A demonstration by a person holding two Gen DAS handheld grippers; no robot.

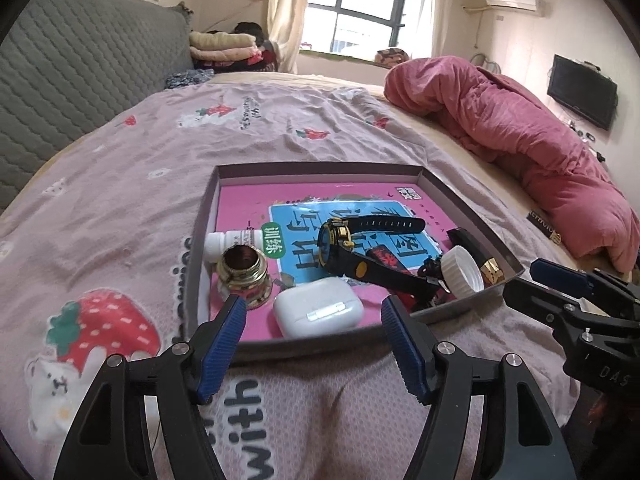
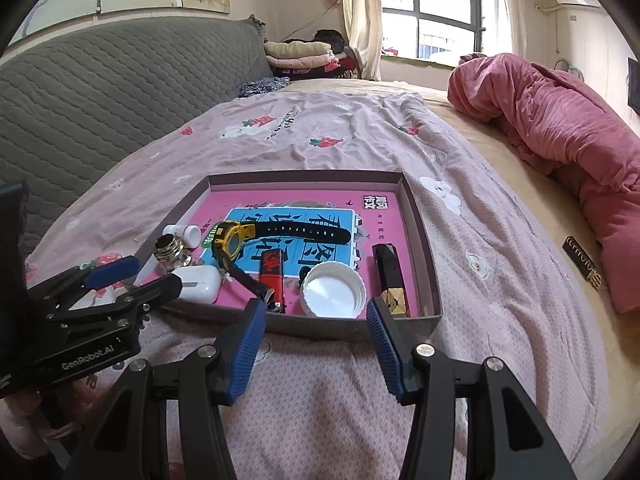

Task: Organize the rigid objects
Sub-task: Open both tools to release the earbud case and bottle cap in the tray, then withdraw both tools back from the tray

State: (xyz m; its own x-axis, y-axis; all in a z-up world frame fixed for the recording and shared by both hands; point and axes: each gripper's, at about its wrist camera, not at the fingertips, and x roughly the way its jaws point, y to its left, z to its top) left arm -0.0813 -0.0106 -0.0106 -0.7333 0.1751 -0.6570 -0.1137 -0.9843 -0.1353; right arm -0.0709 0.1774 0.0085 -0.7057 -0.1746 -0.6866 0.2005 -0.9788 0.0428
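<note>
A shallow grey box [image 1: 202, 240] [image 2: 424, 256] lies on the bed with a pink book as its floor. Inside lie a white earbud case [image 1: 318, 312] [image 2: 200, 282], a gold-rimmed glass jar [image 1: 242, 272], a small white bottle [image 1: 232, 242], a black and yellow watch [image 1: 340, 240] [image 2: 236, 236], a red and black lighter [image 2: 272, 268], a white cap [image 2: 332, 290] and a black and gold stick [image 2: 390, 276]. My left gripper [image 1: 312, 312] hovers open at the box's near edge, just short of the earbud case. My right gripper [image 2: 316, 312] hangs open before the cap, empty.
The pink strawberry-print sheet [image 1: 160, 152] covers the bed around the box. A rumpled red quilt [image 1: 520, 132] lies along the right side, a grey quilted headboard [image 2: 100, 92] on the left. Folded clothes [image 2: 300, 56] are stacked at the far end. A small black tag [image 2: 582, 258] lies near the quilt.
</note>
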